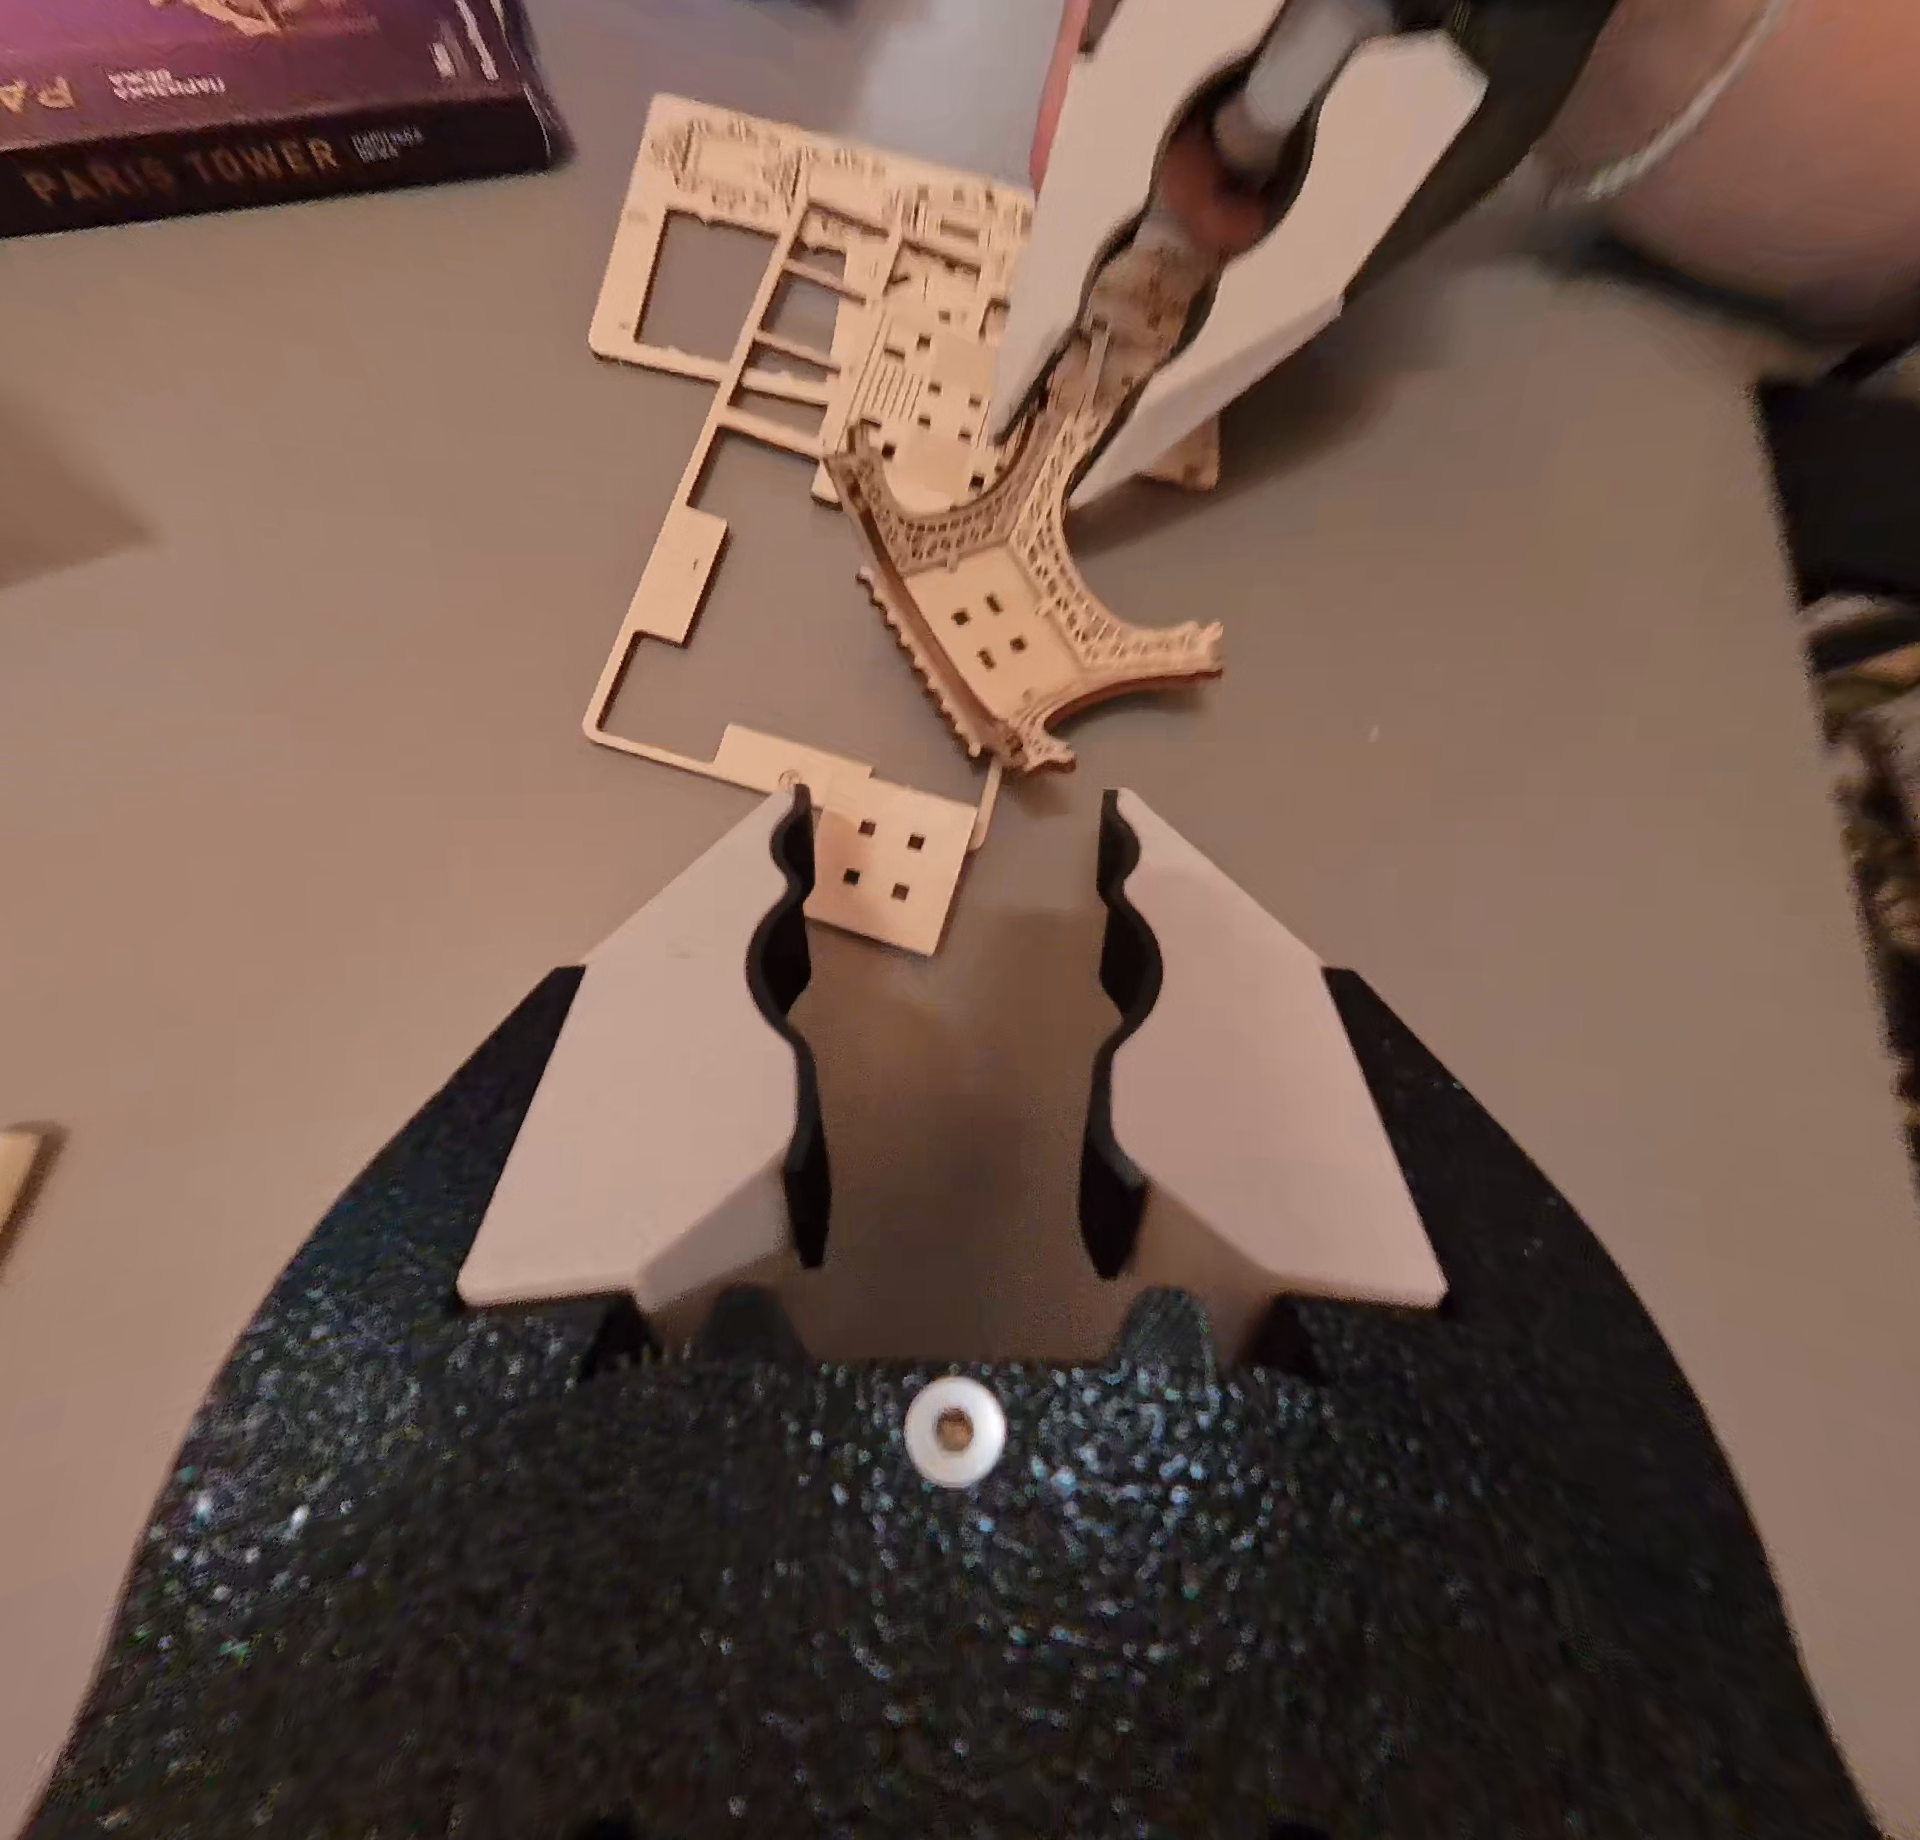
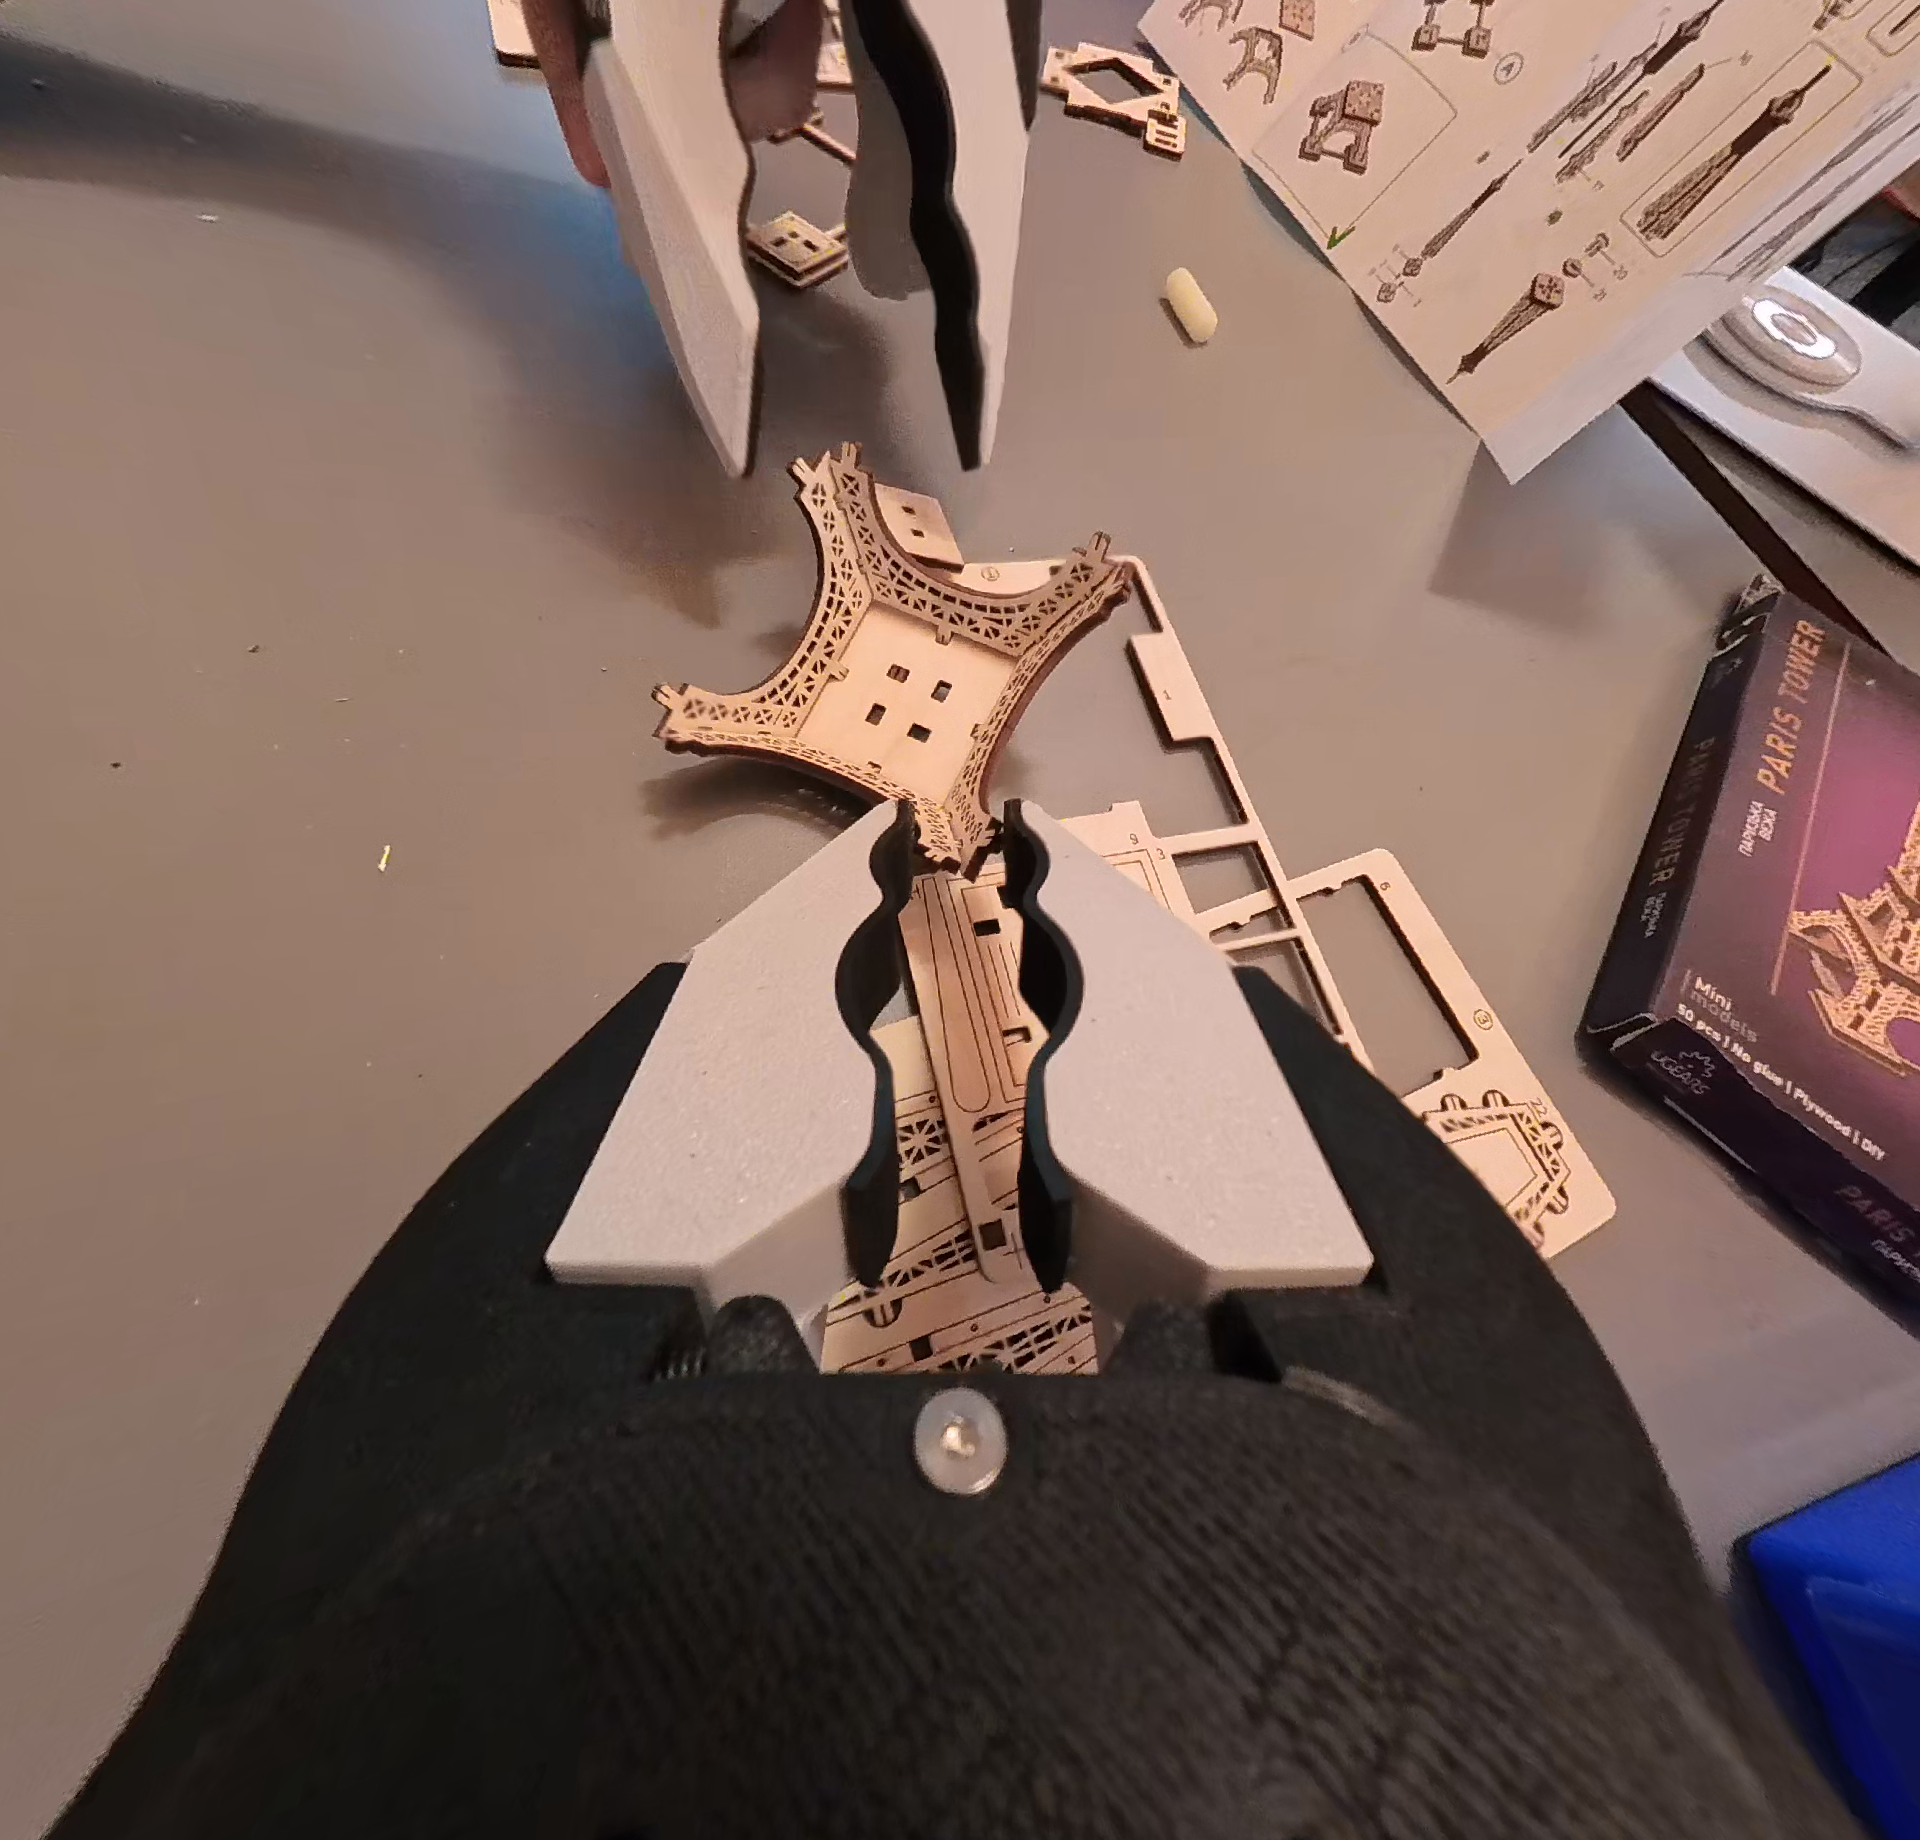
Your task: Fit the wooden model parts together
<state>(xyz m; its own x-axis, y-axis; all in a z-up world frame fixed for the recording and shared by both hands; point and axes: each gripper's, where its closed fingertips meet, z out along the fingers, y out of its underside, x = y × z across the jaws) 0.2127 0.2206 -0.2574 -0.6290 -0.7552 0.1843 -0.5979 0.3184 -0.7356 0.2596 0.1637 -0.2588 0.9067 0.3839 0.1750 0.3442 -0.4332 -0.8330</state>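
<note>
A wooden lattice tower base (image 2: 894,689), with four curved legs and a square plate with four holes, hangs tilted just above the grey table (image 2: 312,751). My right gripper (image 2: 961,834) is shut on one of its legs. In the left wrist view the base (image 1: 997,627) sits just ahead of my open, empty left gripper (image 1: 956,814), and the right gripper (image 1: 1049,460) comes in from the top right. A square wooden plate with four holes (image 1: 883,876) lies flat under my left fingertips. In the right wrist view the left gripper (image 2: 857,460) hovers open just beyond the base.
A punched-out wooden sheet (image 1: 707,440) lies under and beside the base; it also shows in the right wrist view (image 2: 1299,907). The dark kit box (image 2: 1787,959) is at the right, an instruction sheet (image 2: 1558,128) beyond it. Loose wooden parts (image 2: 1117,91) and a small cream cylinder (image 2: 1192,304) lie farther back. My left tips are roughly 15 cm from the small cream cylinder (image 2: 1192,304).
</note>
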